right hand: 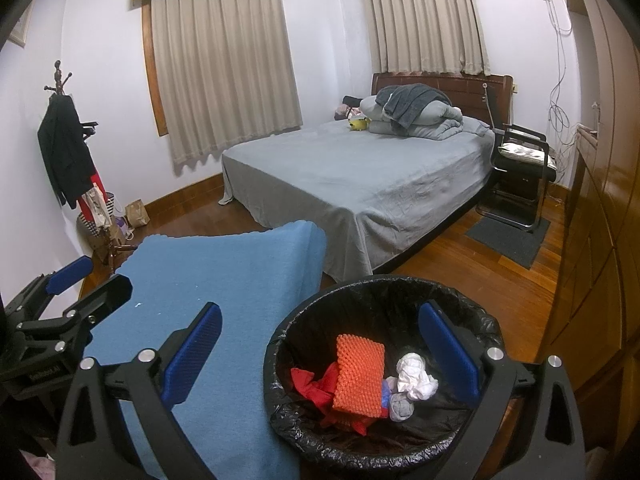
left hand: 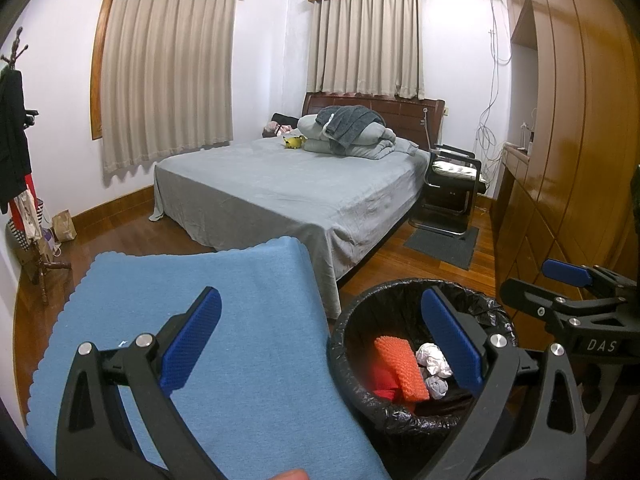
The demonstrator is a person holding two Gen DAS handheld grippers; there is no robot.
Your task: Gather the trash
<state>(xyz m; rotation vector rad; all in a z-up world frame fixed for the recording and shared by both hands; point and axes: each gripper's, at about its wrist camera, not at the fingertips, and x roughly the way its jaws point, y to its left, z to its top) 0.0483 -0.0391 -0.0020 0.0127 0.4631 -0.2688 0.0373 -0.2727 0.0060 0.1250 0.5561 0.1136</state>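
Stock-take from my remote seat, trash collection.

1. Bin (right hand: 280, 364), black-lined, near right of the table. Contents, as far as I can see: orange dimpled foam sheet (right hand: 359, 376) lying on top; red crumpled material (right hand: 310, 382) under and left of it; white crumpled paper (right hand: 416, 376) to its right; a small grey wad (right hand: 401, 406) just below the paper, touching it. A bit of blue shows between foam and wad; I cannot tell what it is.

2. Table, covered by a blue cloth (right hand: 224, 280), near left, just beside the bin. Nothing lies on the cloth except one tiny pale speck (right hand: 138, 305), too small to identify.

3. Left tongs (left hand: 320, 344): spread wide, holding nothing, one finger over the cloth and the other over the bin mouth.

4. Right tongs (right hand: 320, 344): likewise wide apart and empty, hanging over the bin and the table edge. In the left view they show at the far right edge (left hand: 568, 276).

5. Surroundings: bed (right hand: 360, 176) with grey sheet beyond the table, a chair (right hand: 520, 168) far right. A paper bag (right hand: 138, 212) stands on the floor by the far left wall, near a coat rack; whether it counts as trash I cannot say.

Status, my judgement: the table looks cleared and the visible trash sits in the bin, so the job appears near its end. Remaining at most: the speck, and any litter outside these views.
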